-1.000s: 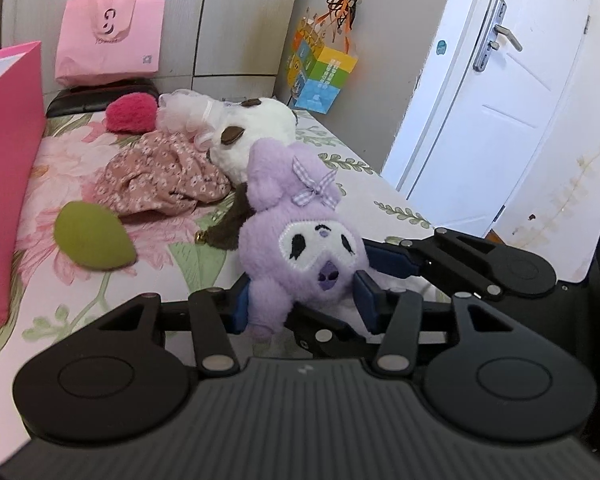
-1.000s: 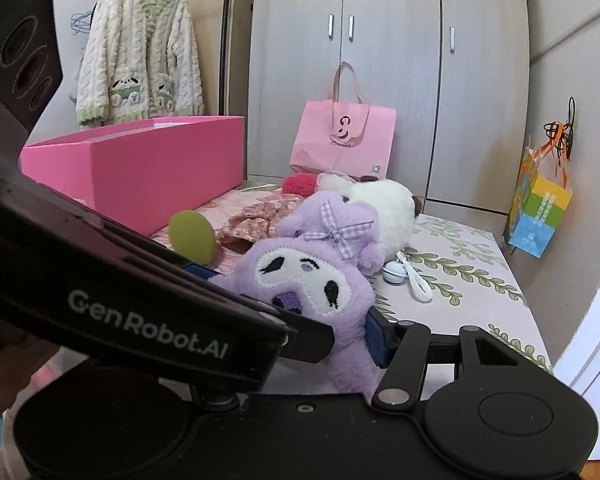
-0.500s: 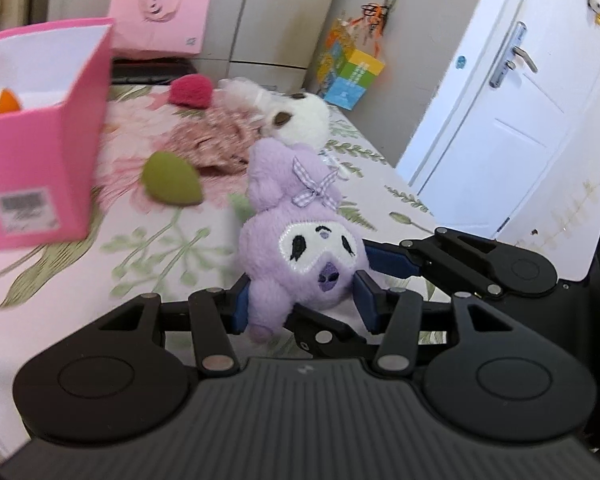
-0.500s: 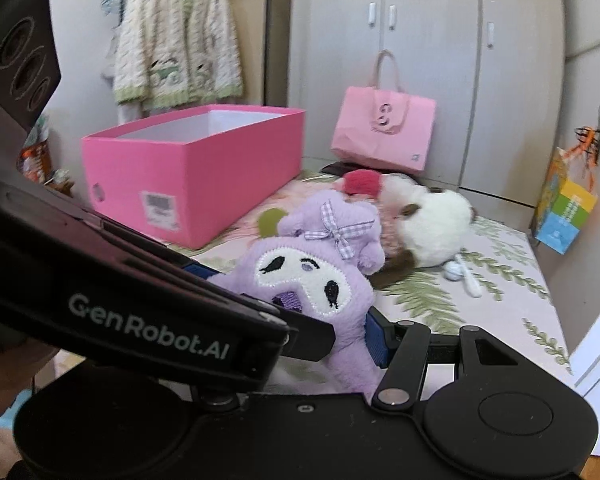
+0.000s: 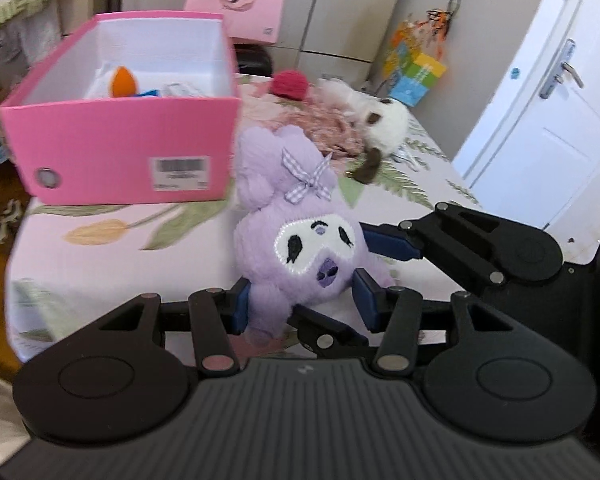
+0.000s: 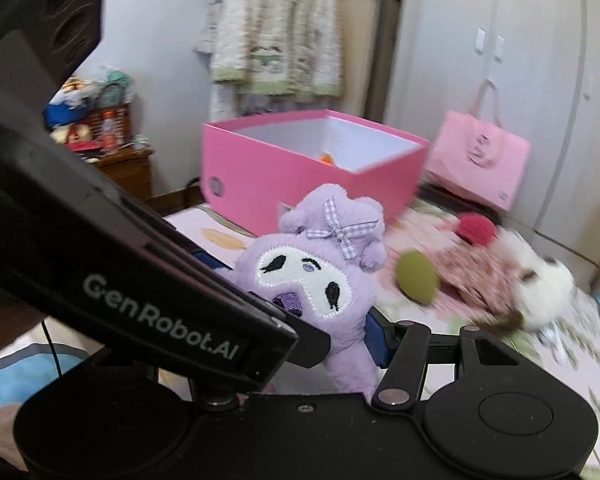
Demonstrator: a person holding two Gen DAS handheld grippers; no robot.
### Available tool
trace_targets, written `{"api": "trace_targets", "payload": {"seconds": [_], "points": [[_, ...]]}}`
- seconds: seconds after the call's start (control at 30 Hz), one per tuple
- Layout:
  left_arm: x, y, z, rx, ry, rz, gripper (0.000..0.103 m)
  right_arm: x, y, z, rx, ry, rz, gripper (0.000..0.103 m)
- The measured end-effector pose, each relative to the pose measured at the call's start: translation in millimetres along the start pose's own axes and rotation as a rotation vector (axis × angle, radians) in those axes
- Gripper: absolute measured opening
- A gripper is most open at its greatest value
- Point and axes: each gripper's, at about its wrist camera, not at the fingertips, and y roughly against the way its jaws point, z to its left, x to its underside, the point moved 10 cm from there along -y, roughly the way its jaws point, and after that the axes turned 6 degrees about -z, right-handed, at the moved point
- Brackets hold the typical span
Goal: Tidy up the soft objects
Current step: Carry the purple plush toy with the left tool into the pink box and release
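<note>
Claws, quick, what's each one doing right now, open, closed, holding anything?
Left claw: closed on the purple plush toy.
Right claw: closed on the same purple plush toy.

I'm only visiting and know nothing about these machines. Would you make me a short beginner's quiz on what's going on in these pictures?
1. True or false: the purple plush toy lies loose on the bed.
2. What colour is the open box on the bed?
   A. blue
   B. pink
   C. white
3. Fill in: the small object visible inside that box is ____.

Key
1. False. The left gripper and right gripper both hold it between their fingers, above the bed.
2. B.
3. Orange.
</note>
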Motion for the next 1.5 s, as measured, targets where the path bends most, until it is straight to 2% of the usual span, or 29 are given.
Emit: {"api": "trace_targets", "payload": {"seconds": [0.13, 0.33, 0.5, 0.67, 0.77, 0.93, 1.0, 1.17, 1.33, 1.5], "points": [[-18.8, 16.4, 15.4, -0.025, -0.003, -0.02, 0.049, -26.4, -5.2, 13.9, -0.028, 0.032, -0.047, 0.063], [-61.5, 28.9, 30.1, -0.034, -0.031, -0.105, 0.049, -68.2, -17.5, 11.0, -0.029, 0.055, -0.13, 0.064], [-98.4, 23.8, 44.1, -0.011, -0.051, -0.145, 0.049, -98.4, -40.4, -5.4, -0.016, 0.067, -0.16, 0.064], [-138.2, 4.4, 63.2, 0.021, -0.02, -0.178, 0.049, -124.9, -64.9, -21.0, 0.008, 0.09, -0.156, 0.064], [-159.5, -12.3, 75.8, 0.03, 0.015, -0.192, 0.049, -139.3, -87.3, -33.3, 0.02, 0.117, -0.135, 0.064], [-180.5, -47.5, 104.2, 0.054, 0.11, -0.183, 0.049, -150.1, -131.0, -66.9, -0.01, 0.11, -0.096, 0.064], [-186.8, -62.6, 113.6, 0.04, 0.108, -0.176, 0.049, -150.5, -146.2, -79.1, -0.029, 0.098, -0.08, 0.064], [-203.3, -102.2, 137.7, 0.013, 0.185, -0.135, 0.049, -153.1, -189.8, -106.5, -0.079, 0.052, -0.013, 0.064], [-208.7, -132.3, 157.7, -0.016, 0.251, -0.092, 0.049, -148.4, -225.7, -121.4, -0.126, 0.036, 0.054, 0.064], [-207.4, -151.8, 171.8, -0.041, 0.306, -0.054, 0.049, -144.9, -248.2, -120.6, -0.16, 0.112, 0.116, 0.064]]}}
